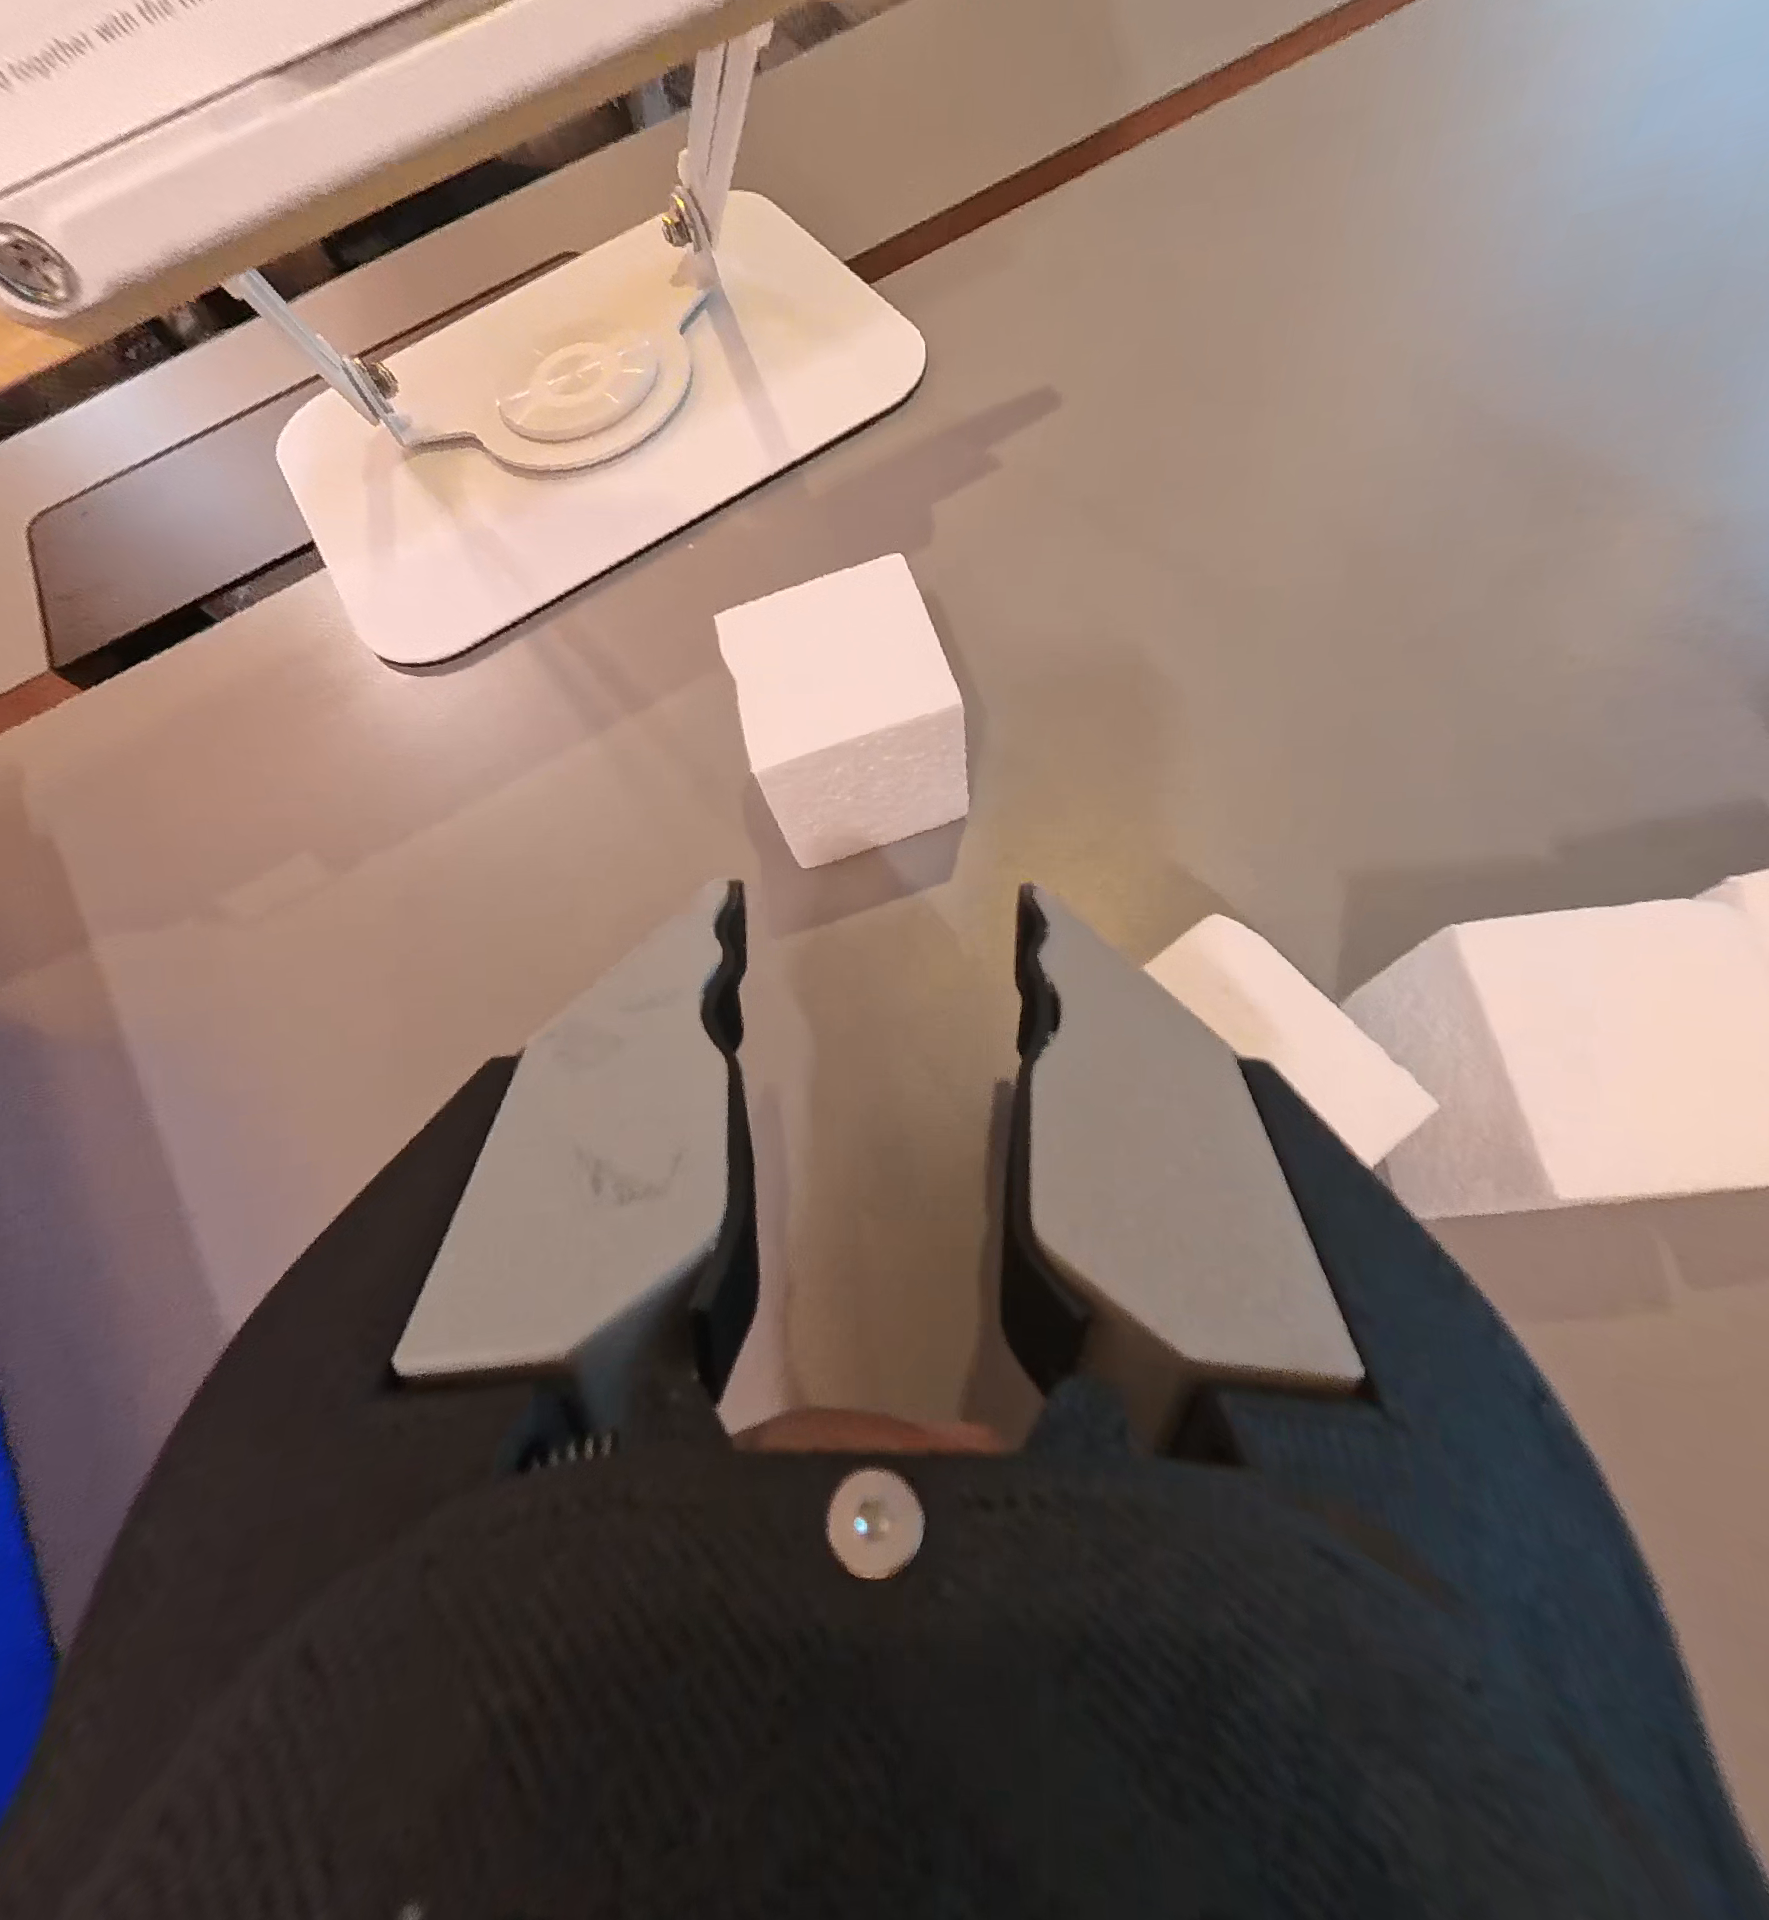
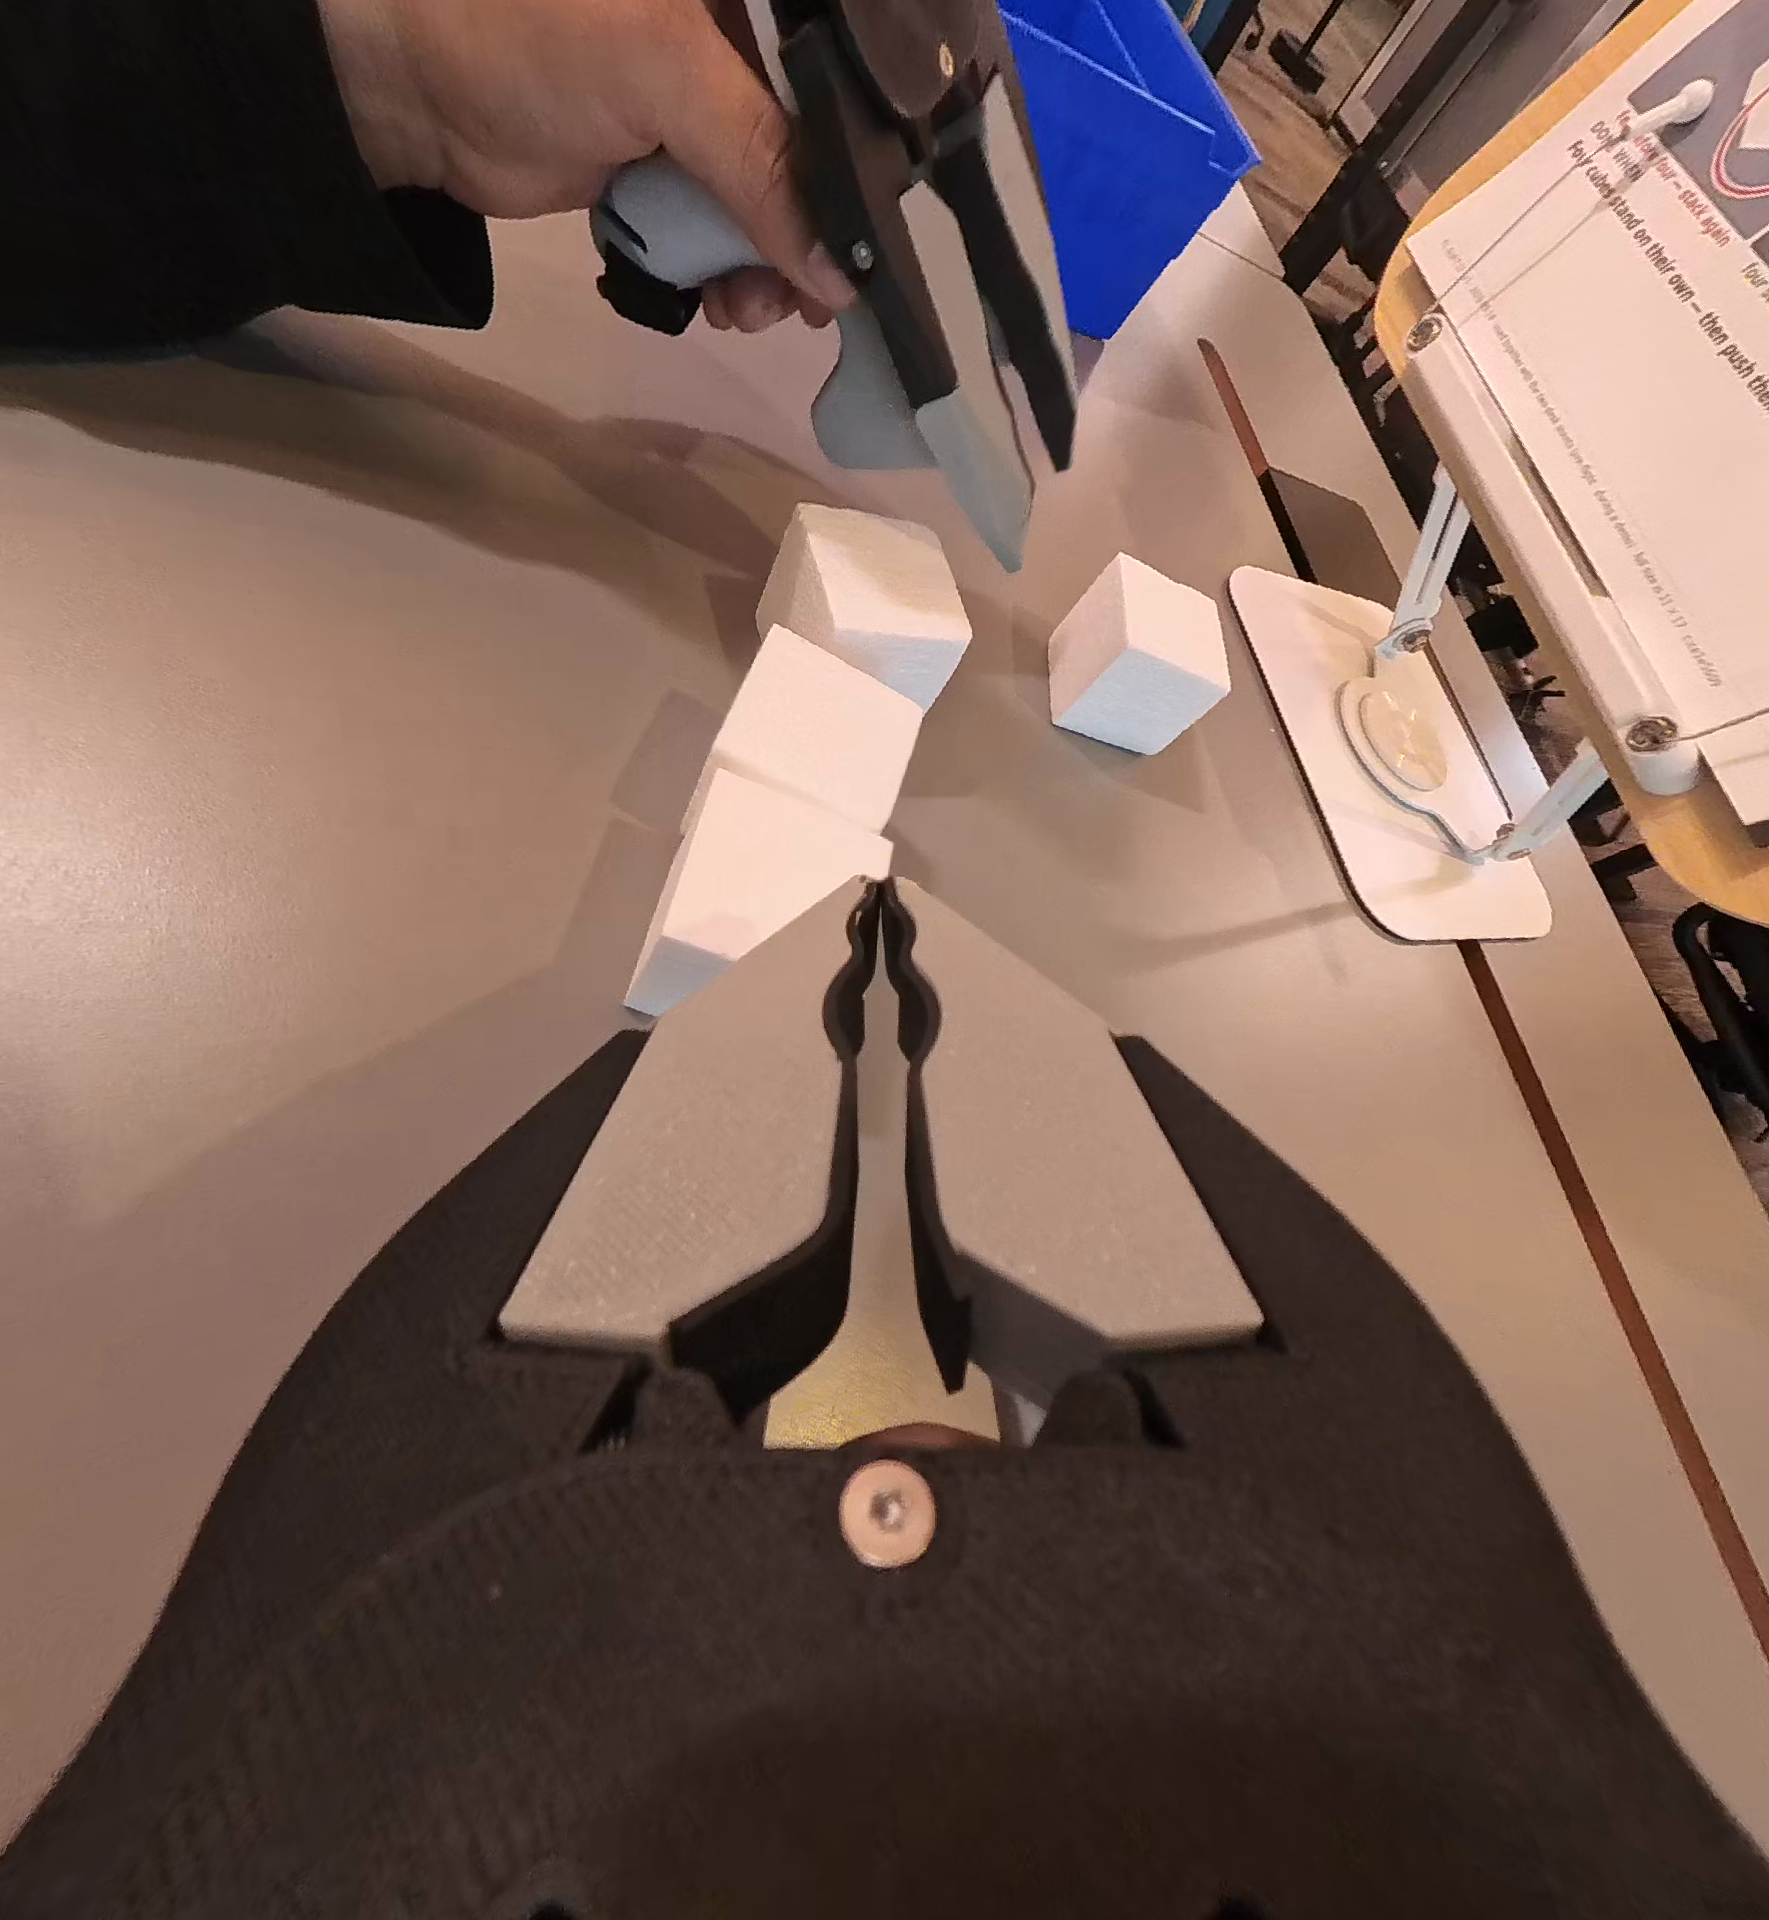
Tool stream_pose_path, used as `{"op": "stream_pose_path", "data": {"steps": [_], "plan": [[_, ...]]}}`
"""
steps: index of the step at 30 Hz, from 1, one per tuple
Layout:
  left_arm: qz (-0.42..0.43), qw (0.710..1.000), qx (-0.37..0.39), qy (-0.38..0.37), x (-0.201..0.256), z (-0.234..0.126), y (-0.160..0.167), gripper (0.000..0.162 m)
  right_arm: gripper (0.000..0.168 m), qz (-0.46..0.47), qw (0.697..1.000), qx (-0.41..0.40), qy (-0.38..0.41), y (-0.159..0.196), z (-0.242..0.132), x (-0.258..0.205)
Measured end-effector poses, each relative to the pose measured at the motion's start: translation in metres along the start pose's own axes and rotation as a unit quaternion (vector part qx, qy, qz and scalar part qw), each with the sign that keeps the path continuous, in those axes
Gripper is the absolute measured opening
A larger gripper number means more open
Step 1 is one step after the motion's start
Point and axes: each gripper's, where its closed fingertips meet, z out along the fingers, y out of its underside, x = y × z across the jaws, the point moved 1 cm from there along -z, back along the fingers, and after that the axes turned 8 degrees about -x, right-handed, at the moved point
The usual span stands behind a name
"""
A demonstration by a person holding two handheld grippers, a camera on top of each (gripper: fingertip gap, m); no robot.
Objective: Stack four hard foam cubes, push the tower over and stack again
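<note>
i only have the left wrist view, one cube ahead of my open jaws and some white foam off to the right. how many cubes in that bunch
Observer: Three cubes, lying in a tumbled row that leans across the table, not an upright tower.
Operator: where's the lone cube from there
Observer: The lone cube stands apart from the row, between it and the white stand base.
Operator: what's the right gripper doing
Observer: The right gripper has its jaws shut, empty, tips at the nearest cube's corner.
Operator: and mine
Observer: The left gripper hangs above the gap between the row and the lone cube.
</note>
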Motion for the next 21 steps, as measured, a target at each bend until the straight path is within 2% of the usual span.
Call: {"op": "stream_pose_path", "data": {"steps": [5,10,15,18,21], "plan": [[-0.005,1.000,0.019,-0.012,-0.005,-0.006,-0.006,0.050,0.000,-0.004,1.000,-0.005,-0.022,0.000,0.008,-0.012],[-0.003,0.999,0.027,-0.017,-0.005,-0.007,-0.009,0.050,0.000,-0.050,0.993,0.012,-0.111,-0.010,0.014,-0.055],[0.006,1.000,0.024,-0.015,-0.001,-0.005,-0.009,0.050,0.000,-0.066,0.989,-0.020,-0.130,-0.004,0.024,-0.069],[0.014,1.000,0.018,-0.012,0.003,-0.003,-0.008,0.050,0.000,-0.050,0.993,-0.057,-0.091,0.010,0.034,-0.054],[0.021,1.000,0.015,-0.008,0.006,-0.001,-0.008,0.051,0.000,-0.005,0.989,-0.144,0.036,0.040,0.041,-0.005]]}}
